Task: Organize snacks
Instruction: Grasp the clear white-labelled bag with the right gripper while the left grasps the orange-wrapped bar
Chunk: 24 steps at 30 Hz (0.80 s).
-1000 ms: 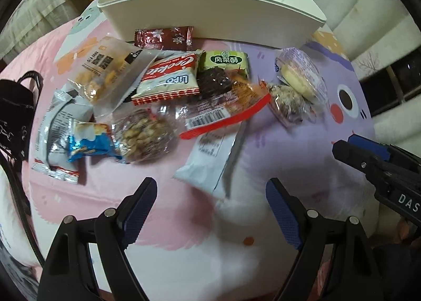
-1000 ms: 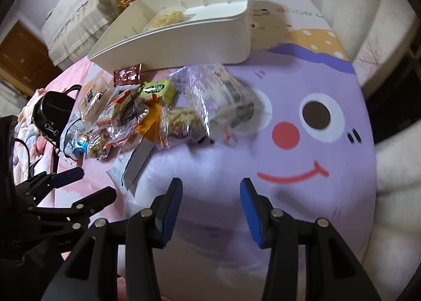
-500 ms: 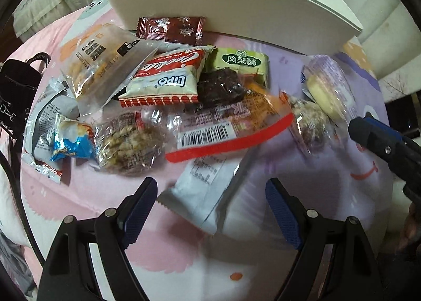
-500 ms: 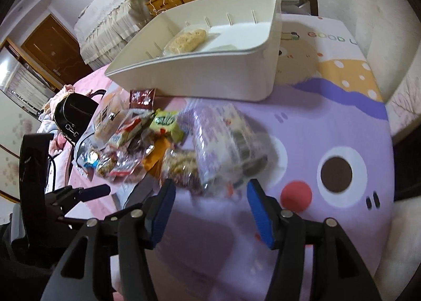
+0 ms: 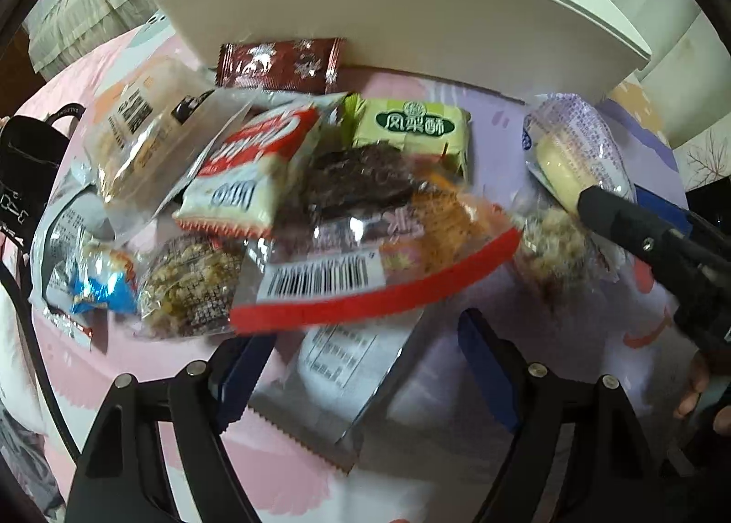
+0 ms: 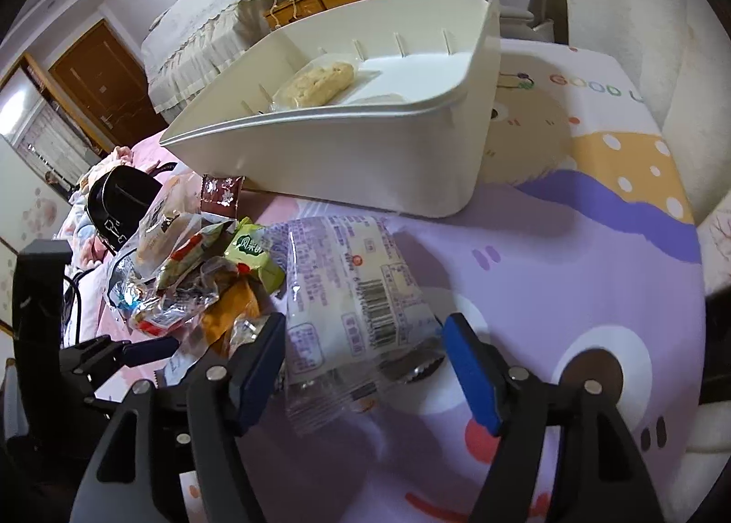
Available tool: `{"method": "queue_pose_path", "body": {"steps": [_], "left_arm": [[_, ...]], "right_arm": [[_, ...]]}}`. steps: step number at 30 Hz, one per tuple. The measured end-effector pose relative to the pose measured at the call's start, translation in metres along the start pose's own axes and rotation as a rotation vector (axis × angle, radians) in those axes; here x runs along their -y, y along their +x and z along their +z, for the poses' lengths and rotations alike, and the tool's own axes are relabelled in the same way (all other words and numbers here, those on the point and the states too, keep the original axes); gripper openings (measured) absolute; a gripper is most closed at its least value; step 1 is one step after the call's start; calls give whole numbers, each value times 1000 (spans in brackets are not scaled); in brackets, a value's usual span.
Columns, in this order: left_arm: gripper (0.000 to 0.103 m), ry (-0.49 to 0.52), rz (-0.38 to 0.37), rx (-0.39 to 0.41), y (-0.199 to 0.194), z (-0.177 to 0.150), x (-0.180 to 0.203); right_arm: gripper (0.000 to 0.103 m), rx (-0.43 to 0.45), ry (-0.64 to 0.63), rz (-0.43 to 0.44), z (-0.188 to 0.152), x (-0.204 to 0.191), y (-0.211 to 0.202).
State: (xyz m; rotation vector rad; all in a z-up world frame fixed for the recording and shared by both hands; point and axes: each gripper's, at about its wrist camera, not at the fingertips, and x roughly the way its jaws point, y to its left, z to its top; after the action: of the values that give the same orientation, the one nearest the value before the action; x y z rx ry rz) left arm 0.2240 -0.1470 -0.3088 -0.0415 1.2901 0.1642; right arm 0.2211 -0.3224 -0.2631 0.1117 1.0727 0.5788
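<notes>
The left gripper (image 5: 368,363) points steeply down over the snack pile, jaws spread, pads touching nothing. Between its fingers lies a silver-grey packet (image 5: 340,379), flat on the cartoon-print cloth (image 5: 539,331). Just ahead of the fingertips lies a clear packet with a red edge and barcode (image 5: 365,276); beyond it are a dark brown snack (image 5: 361,180), a green packet (image 5: 411,130) and a red-and-white packet (image 5: 256,166). Farther ahead, a dark red wrapper (image 5: 281,66) rests against the wall of the white bin (image 5: 411,29). To the left of the fingers lie a nut-cluster packet (image 5: 192,285) and a blue wrapper (image 5: 103,290).

The right gripper (image 6: 365,367) has its jaws spread; they have just been opening. A clear purple-printed bread packet (image 6: 352,294) lies between the fingers, and the pads do not press on it. Whether the left finger touches its edge cannot be told. Ahead of this gripper, the white bin holds one pale pastry packet (image 6: 320,84). To its left sits the rest of the pile, and past that a black bag (image 6: 119,203).
</notes>
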Motion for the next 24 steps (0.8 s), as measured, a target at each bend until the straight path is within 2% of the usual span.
{"method": "queue_pose_path", "body": {"steps": [2,5,7,8,15,19,24], "left_arm": [[78,1,0,9,2,3,5],[67,13,-5,26,2,9,12],[52,34,-10,34,1,9,17],[49,48,-16,39,2,11,17],[39,52,-30,46,-4,12,23],[33,61,-50,51,-10,7,20],[31,58,-74,59,-16,2,16]], "right_arm": [[71,1,-15,-1,0,-1,3],[72,11,-28,7,2,-1,7],[72,14,-34,11,1,-1,10],[72,17,-35,15,1,-2,10],[72,14,-37,16,2,-4,12],[66,1,-51,8,2,-6,11],[62,-13,-40,2,0,-6,7]]}}
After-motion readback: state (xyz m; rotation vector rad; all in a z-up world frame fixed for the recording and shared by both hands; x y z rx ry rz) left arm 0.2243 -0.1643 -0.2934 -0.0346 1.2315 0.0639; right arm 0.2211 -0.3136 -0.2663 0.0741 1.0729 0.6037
